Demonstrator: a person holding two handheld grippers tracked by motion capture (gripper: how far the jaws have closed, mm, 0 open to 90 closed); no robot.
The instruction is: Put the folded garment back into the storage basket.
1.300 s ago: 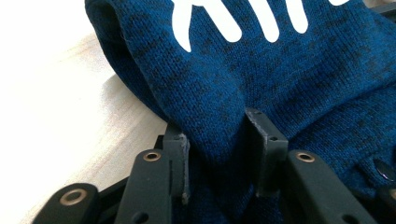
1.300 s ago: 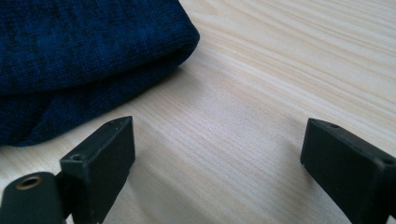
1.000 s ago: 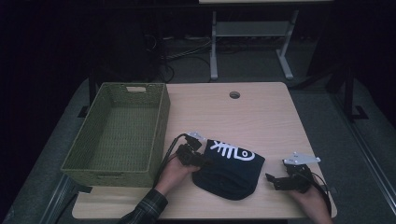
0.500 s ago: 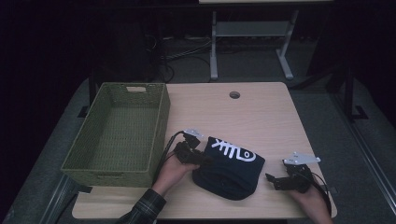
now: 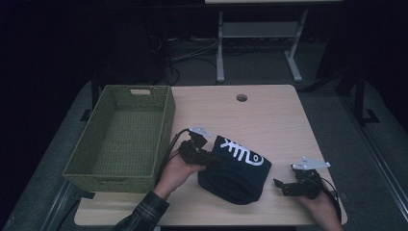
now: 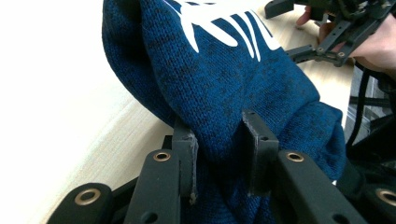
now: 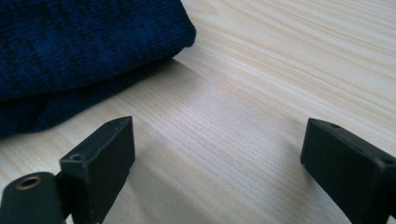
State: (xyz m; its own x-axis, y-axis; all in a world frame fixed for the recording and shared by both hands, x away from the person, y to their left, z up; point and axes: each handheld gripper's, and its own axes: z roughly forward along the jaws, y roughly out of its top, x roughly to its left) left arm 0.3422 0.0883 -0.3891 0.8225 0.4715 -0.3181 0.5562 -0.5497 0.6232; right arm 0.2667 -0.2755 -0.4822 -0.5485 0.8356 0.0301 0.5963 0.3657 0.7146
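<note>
While left gripper (image 6: 217,149) pinches thick fold of dark blue knit garment (image 5: 235,169), white graphic on top, bundle sits near centre of table (image 5: 269,115). Right gripper (image 7: 217,158) gapes wide, nothing held, just right of garment. Pale wood-grain tabletop; green woven basket (image 5: 120,139) at left; dark room beyond.
</note>
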